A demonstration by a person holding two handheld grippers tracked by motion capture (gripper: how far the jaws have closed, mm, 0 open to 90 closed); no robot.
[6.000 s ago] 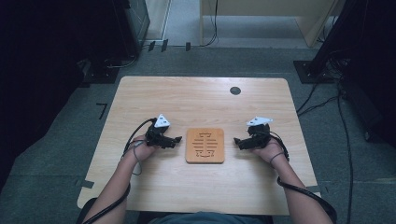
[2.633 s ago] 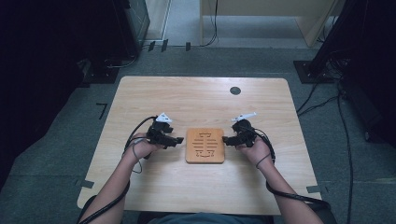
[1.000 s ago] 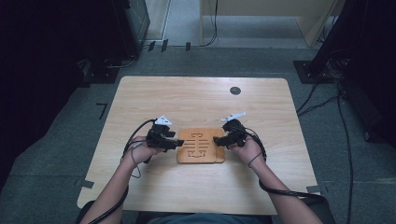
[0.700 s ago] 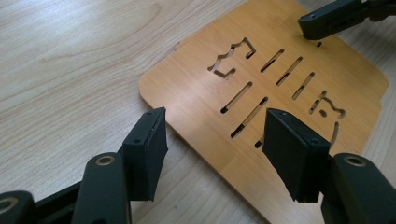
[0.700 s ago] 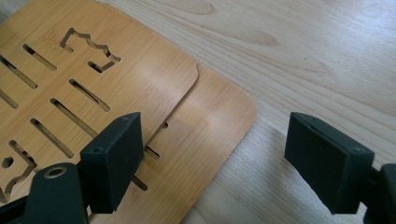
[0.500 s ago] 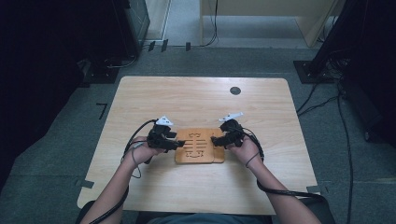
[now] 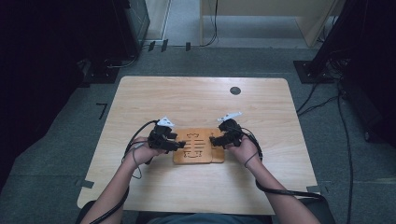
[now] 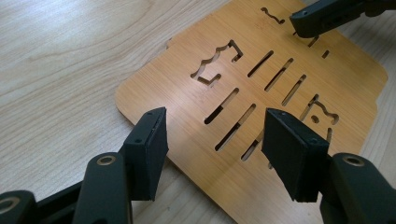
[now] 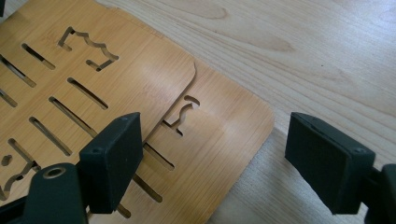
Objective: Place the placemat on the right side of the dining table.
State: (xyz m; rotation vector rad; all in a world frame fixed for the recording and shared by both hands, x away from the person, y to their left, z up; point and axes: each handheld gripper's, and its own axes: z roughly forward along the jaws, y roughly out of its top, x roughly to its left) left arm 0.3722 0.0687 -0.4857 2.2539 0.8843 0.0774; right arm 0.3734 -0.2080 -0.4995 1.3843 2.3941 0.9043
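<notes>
Claws both open: left claw (image 8: pixel 215 135) rests on upper bamboo board (image 8: pixel 261 84), right claw (image 9: pixel 215 154) straddles lower bamboo board (image 9: pixel 219 135), mid-tabletop (image 7: pixel 187 98) toward front edge. Step, judged: separating the stack. Next: pin the lower board, slide the upper one clear.

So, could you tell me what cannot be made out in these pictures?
- Left gripper view: whether the left gripper touches the top board; its jaws hide the contact.
- Right gripper view: most of the lower board, because the top board covers it.
- High view: the cut-outs, which are too small to read.
</notes>
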